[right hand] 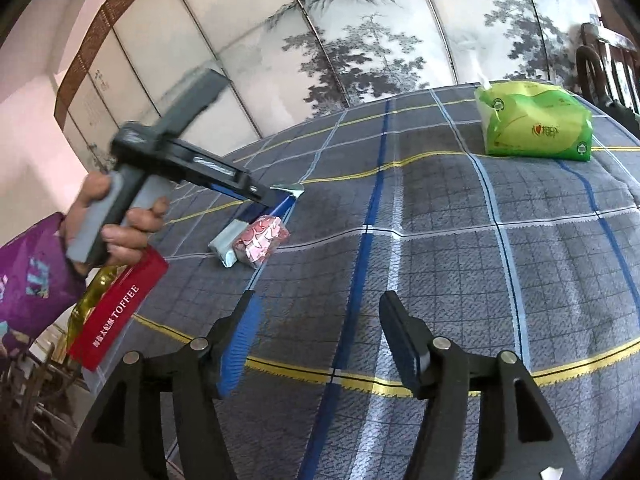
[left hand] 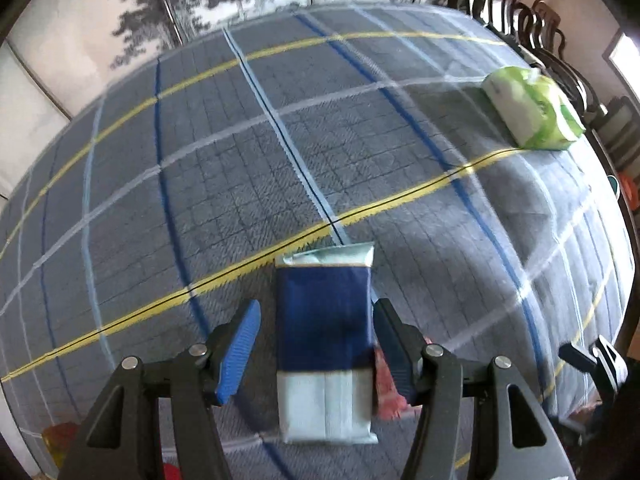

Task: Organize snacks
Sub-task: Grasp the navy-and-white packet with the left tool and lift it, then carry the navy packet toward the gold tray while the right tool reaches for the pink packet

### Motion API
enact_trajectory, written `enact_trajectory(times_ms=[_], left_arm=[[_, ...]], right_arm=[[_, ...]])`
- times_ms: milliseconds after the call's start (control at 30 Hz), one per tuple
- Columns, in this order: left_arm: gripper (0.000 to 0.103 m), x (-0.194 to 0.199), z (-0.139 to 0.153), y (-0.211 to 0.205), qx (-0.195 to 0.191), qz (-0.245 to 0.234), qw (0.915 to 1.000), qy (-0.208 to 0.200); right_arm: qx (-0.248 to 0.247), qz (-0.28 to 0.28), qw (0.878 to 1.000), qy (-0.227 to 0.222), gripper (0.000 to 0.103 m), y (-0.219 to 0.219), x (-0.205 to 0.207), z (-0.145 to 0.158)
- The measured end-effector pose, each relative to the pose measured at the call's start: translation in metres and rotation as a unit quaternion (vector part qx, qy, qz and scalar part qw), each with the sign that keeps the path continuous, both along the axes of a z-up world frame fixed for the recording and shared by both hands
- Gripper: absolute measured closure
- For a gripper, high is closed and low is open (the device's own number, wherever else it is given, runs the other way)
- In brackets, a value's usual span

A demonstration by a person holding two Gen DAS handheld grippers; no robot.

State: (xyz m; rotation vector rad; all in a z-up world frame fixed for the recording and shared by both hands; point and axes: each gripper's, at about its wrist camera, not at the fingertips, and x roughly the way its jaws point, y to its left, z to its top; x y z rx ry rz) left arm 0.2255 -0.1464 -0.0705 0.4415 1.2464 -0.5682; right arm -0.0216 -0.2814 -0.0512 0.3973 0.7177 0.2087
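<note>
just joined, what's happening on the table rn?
A person is sorting snacks on a plaid tablecloth with two handheld claws. The left claw is open around a blue and pale packet; a pink patterned snack lies against that packet. The right claw is open and holds nothing. A red toffee box sits at the near left edge, and a green tissue pack sits far right.

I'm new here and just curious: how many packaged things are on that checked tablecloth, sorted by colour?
Blue and pale: 1, the blue packet between the left gripper fingers
Pink and white: 1, the pink packet beside it
Red: 1, the toffee box
Green: 1, the tissue pack
Total: 4
</note>
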Motion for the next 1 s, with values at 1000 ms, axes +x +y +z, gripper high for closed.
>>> enact_trajectory(times_ms=[1000], left_arm=[[0.053, -0.126, 0.073, 0.133, -0.125, 0.212, 0.9685, -0.037]], right_arm=[[0.008, 0.044, 0.996, 0.07, 0.038, 0.068, 0.108, 0.006]])
